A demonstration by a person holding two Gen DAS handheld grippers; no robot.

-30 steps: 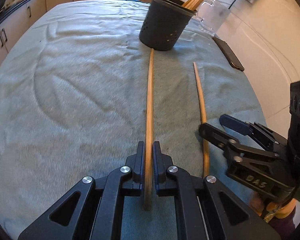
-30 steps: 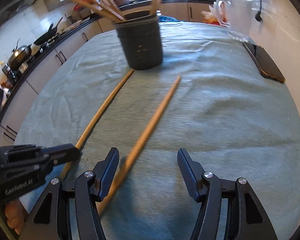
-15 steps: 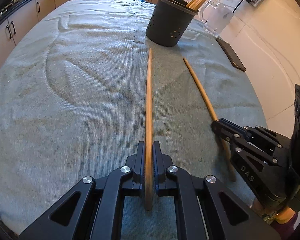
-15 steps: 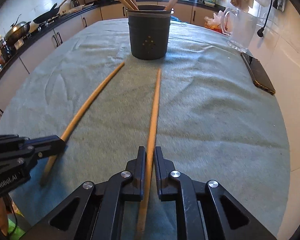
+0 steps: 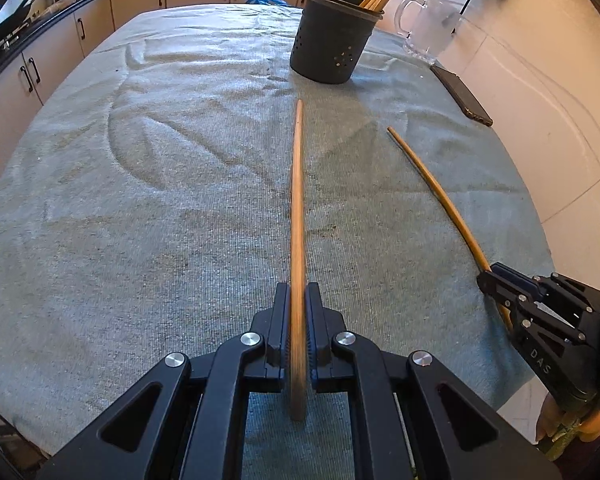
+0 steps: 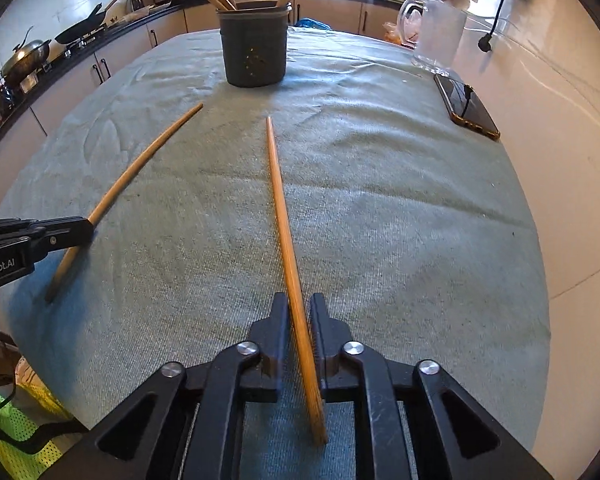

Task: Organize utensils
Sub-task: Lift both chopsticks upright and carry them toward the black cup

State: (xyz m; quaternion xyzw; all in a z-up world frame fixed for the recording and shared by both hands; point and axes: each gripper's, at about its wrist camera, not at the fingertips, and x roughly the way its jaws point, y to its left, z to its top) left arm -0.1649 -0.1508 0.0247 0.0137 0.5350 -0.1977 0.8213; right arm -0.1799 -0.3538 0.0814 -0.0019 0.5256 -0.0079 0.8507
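Observation:
Two long wooden chopsticks lie over a grey-green cloth. My left gripper is shut on one chopstick near its thick end; its tip points at the dark utensil holder, which holds several more sticks. My right gripper has the other chopstick between its pads, slightly askew; its jaws are opening a little while still pressing on the stick. In the right wrist view, the left gripper and its chopstick are at the left. The left wrist view has the right gripper at the right.
A dark phone lies at the cloth's right edge, with a glass jug behind it by the wall. Kitchen counters with pans run along the left and back. The cloth's near edge is just below both grippers.
The right gripper, open a second ago beside the loose chopstick, has closed around it and straightened it. Both grippers have drawn back from the holder with their sticks.

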